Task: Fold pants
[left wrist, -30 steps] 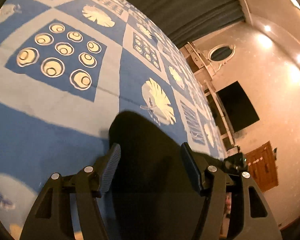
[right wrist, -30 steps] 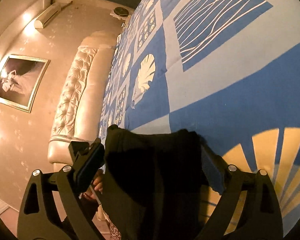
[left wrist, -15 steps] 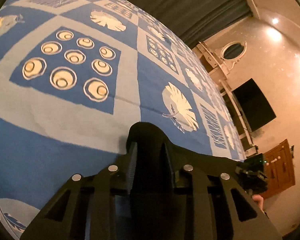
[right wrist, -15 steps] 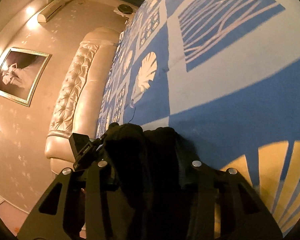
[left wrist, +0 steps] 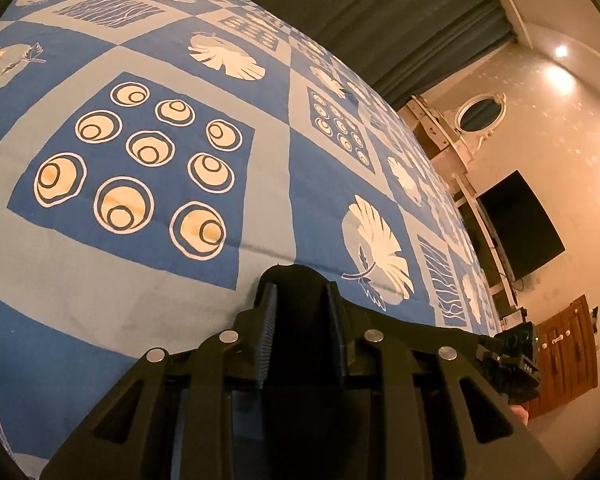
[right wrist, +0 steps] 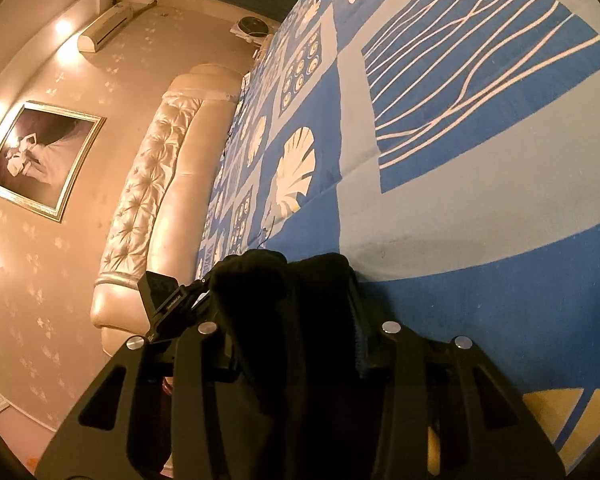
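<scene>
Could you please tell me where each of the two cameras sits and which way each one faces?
Left wrist: rides the left tool, looking along its fingers across the blue bedspread toward the television; the tool grips black pants.
Right wrist: rides the right tool, facing the headboard; it grips pants too.
Shared: bedspread, pants; each view shows the other tool at its edge.

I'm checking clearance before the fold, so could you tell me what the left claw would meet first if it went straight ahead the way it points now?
Most likely the blue patterned bedspread. The left claw, shut on the black pants, points low across it, with nothing else ahead; depth is unclear.
</scene>
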